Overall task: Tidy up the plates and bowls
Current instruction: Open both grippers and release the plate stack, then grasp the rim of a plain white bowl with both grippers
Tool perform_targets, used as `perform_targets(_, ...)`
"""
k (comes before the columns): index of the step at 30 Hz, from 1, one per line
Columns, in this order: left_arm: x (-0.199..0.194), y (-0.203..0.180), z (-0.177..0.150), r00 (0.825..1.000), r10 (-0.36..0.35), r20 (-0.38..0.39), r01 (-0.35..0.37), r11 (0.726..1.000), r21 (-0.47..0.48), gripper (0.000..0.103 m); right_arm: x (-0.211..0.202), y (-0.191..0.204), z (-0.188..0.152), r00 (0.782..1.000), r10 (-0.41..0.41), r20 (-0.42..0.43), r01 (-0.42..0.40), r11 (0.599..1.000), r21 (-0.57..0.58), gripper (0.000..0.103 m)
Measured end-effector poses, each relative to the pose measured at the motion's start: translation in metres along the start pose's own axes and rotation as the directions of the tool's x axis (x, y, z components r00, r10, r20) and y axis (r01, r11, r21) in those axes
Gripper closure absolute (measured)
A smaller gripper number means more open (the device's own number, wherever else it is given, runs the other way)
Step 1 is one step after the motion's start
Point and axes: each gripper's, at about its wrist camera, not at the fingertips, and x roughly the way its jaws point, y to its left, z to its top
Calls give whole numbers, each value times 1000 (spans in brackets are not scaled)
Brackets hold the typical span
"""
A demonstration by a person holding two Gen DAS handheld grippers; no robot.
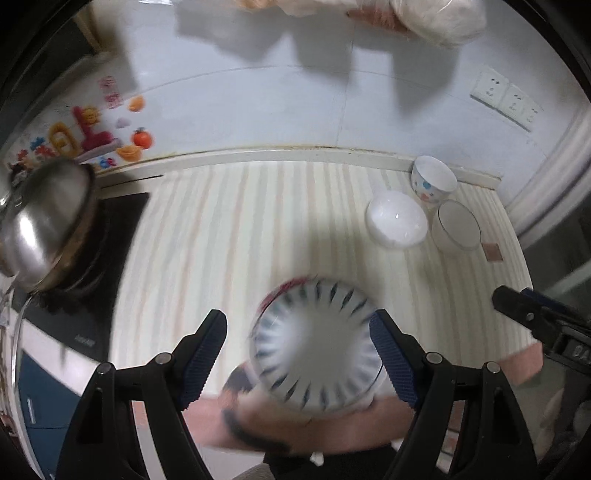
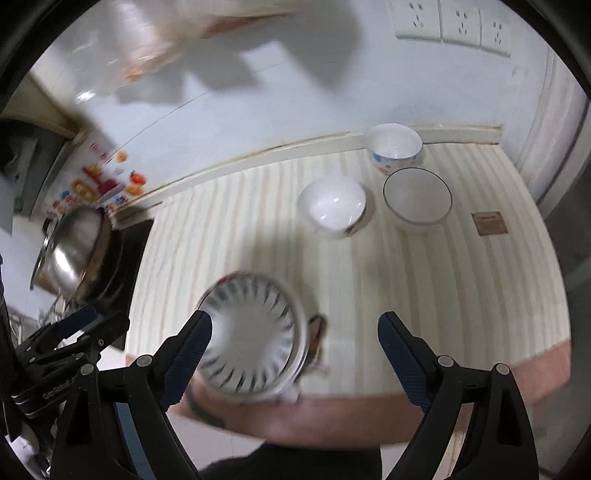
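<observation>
On the striped counter (image 1: 258, 229), a blurred patterned bowl (image 1: 314, 347) sits between the left gripper (image 1: 299, 354)'s spread jaws; the right gripper (image 2: 295, 354) gapes too.

This was a home kitchen. A steel pot (image 1: 44, 225) sat on a black stove (image 1: 110, 236) beside a counter (image 2: 424, 288) covered with a pale striped mat, where several bowls (image 2: 395, 147) stood near the wall. White wall tiles (image 1: 258, 110), a row of power sockets (image 2: 454, 26) and bright fruit stickers (image 1: 110, 136) completed the domestic look.
</observation>
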Motion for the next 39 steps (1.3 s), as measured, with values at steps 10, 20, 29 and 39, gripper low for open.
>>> perform_targets(10, 147, -48, 90, 981, -51, -188, 53, 999, 8, 27, 143, -84, 96, 981, 77, -178, -55, 991, 124, 11)
perform_targets(20, 240, -92, 129, 941, -76, -330, 99, 994, 53, 67, 237, -112, 118, 947, 128, -295, -67, 976, 207, 55)
perform_targets(29, 260, -111, 124, 937, -29, -348, 75, 990, 119, 85, 261, -101, 120, 950, 76, -302, -26, 986, 167, 83)
perform_targets(39, 189, -107, 79, 943, -89, -322, 138, 982, 133, 85, 215, -108, 97, 950, 100, -296, -68, 991, 116, 83)
